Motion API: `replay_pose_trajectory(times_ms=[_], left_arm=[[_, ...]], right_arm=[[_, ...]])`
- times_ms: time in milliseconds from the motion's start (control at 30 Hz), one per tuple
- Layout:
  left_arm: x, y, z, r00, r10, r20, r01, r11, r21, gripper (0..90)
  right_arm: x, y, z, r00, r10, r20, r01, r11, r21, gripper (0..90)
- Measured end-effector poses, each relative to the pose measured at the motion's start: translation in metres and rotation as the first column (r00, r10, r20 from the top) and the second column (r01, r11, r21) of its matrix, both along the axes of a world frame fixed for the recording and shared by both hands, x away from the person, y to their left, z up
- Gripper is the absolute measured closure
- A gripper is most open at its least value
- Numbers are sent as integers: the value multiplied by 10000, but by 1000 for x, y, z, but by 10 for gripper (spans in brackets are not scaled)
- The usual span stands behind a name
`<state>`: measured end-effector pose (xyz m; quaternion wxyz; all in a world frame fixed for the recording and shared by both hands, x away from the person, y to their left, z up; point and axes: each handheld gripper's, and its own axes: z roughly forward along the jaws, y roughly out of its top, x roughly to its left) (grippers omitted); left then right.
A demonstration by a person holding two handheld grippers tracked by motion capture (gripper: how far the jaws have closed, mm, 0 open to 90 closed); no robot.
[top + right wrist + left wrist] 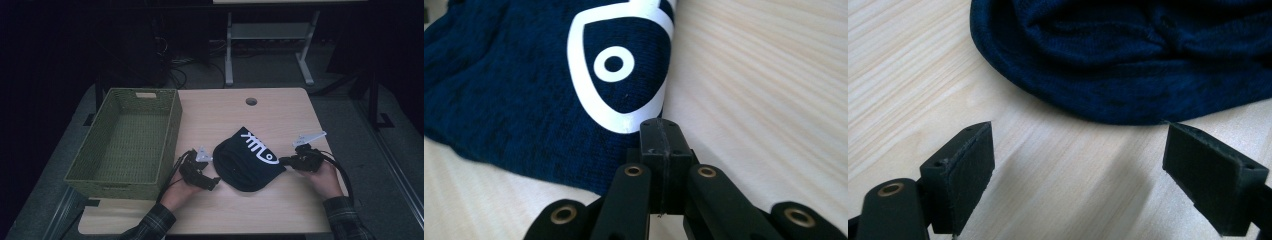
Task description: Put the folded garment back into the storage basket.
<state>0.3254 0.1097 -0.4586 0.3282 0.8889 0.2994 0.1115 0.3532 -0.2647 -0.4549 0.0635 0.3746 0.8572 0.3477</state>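
My left gripper stands open just short of the dark knit cap. My right gripper is clamped together at the cap's edge; whether it pinches cloth I cannot tell.

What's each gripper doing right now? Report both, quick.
Left gripper: open, empty, jaws short of the dark blue beanie.
Right gripper: shut, jaws pressed together at the beanie's edge; whether fabric is pinched cannot be told.

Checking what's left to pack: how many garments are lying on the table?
1: a dark knit garment with a white fish-skeleton print lies on the table between the left gripper and right gripper, right of the green basket, whose inside looks empty.
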Motion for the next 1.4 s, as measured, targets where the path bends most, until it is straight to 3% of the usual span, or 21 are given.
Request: replay_pose_trajectory(times_ms=[367, 600, 733, 800, 933, 1133, 1300, 1400], left_arm=[[-7, -3, 6, 9998, -190, 85, 191, 9998, -74, 124], [-8, -4, 6, 9997, -252, 55, 252, 9997, -53, 124], [-7, -4, 8, 9996, -242, 109, 243, 9997, -85, 124], [-6, -4, 9, 9997, -234, 121, 235, 9997, -77, 125], [-4, -4, 13, 9996, -257, 144, 259, 9996, -97, 127], [-1, -5, 19, 9992, -391, 67, 392, 9991, -150, 127], [4, -9, 25, 9979, -638, -55, 638, 9979, -61, 127], [7, -13, 29, 9965, -824, -139, 824, 9966, -19, 127]], right_arm=[[-25, 9, -3, 9992, 389, -48, -390, 9990, -203, 900], [-41, 17, -3, 9975, 705, 3, -705, 9975, -22, 900], [-44, 16, 0, 9982, 512, 313, -513, 9987, 23, 900], [-45, 12, 1, 9984, 53, 556, -55, 10000, 40, 892], [-47, 3, -2, 9889, -973, 1119, 980, 9952, -7, 669], [-52, -9, -7, 9691, -1887, 1589, 1939, 9809, -175, 346], [-55, -19, -12, 9500, -2489, 1887, 2599, 9650, -353, 200], [-53, -24, -16, 9476, -2687, 1727, 2782, 9599, -333, 154]])
